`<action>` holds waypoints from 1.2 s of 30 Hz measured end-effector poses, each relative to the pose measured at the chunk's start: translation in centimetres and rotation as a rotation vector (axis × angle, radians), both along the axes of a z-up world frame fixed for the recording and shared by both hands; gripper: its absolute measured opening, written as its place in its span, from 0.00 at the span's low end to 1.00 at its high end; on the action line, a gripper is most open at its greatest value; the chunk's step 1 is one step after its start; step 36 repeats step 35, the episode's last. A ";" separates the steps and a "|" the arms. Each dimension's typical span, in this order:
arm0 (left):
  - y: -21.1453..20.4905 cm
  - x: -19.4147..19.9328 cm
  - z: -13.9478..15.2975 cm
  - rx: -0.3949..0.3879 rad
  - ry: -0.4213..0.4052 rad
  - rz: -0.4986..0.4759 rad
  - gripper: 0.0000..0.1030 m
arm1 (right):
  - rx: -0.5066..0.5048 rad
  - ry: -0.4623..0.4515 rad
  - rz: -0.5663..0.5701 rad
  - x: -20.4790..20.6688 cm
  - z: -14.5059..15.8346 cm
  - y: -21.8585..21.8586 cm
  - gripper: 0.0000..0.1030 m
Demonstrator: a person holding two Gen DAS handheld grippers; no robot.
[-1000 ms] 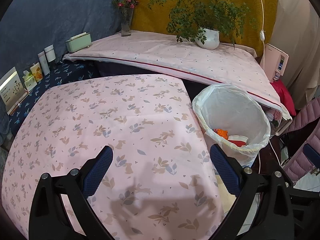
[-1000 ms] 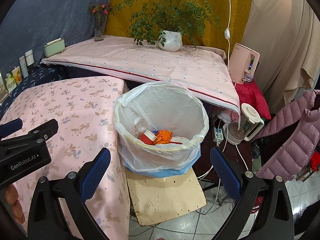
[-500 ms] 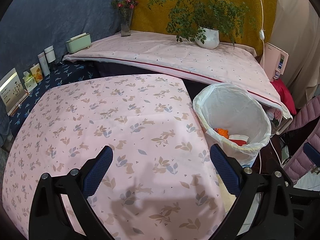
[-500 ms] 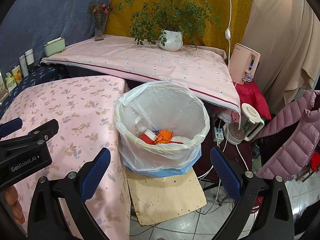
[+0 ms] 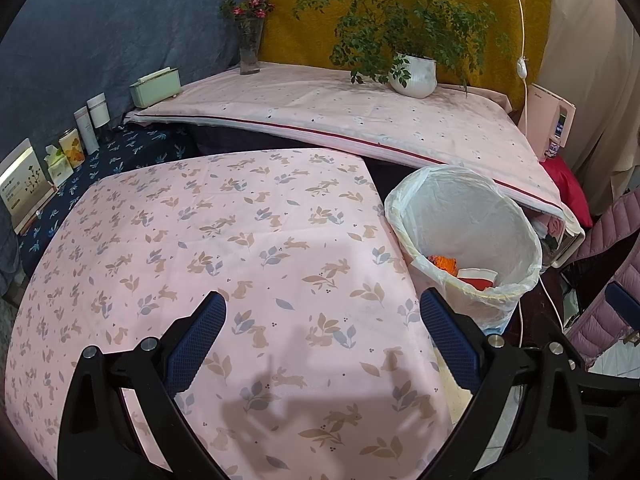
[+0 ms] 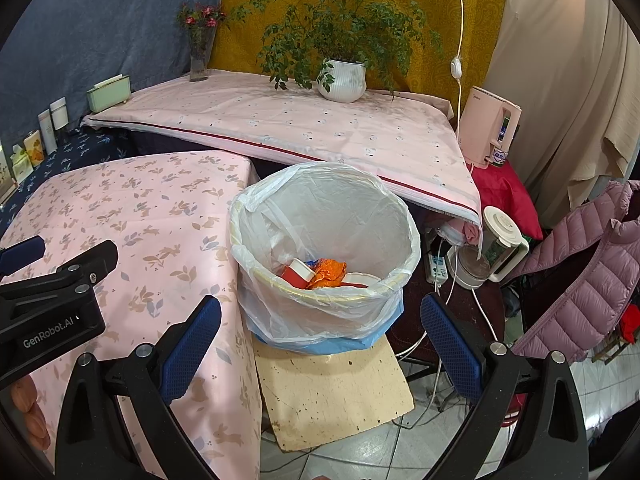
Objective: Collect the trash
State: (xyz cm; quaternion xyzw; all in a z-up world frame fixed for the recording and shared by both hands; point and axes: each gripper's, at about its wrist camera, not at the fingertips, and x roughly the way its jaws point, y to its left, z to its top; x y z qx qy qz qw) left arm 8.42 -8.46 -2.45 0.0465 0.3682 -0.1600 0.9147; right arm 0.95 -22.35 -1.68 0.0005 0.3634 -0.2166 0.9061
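Pink cloth printed with rabbits and leaves covers the table [image 5: 248, 240] in front of me, and nothing lies on the stretch I can see. My left gripper [image 5: 322, 336] hangs over its near part with the jaws spread wide, holding nothing and touching nothing; only their shadow falls on the cloth. My right gripper [image 6: 320, 336] is off the table's right edge, jaws equally wide and empty, framing the trash bin [image 6: 400, 216] that stands just beside the table on a pale board [image 6: 332, 396] on the tiled floor. The bin is lined with a white plastic bag, and the trash [image 6: 320, 274] sits at its bottom: a crumpled orange wrapper, a red-and-white container and a white lid-like piece. From the right wrist view, the left gripper's black body shows at the left above the cloth. Behind the bin, a second pink-covered surface carries a potted plant [image 6: 344, 80].
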 end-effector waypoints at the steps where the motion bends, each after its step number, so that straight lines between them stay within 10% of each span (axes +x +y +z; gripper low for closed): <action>1: 0.0 0.0 0.0 0.003 0.000 -0.001 0.90 | 0.001 0.001 0.000 -0.1 0.0 0.0 0.93; 36: 0.1 0.5 -0.2 0.008 0.007 -0.006 0.90 | 0.007 0.003 -0.004 0.1 -0.5 -0.4 0.93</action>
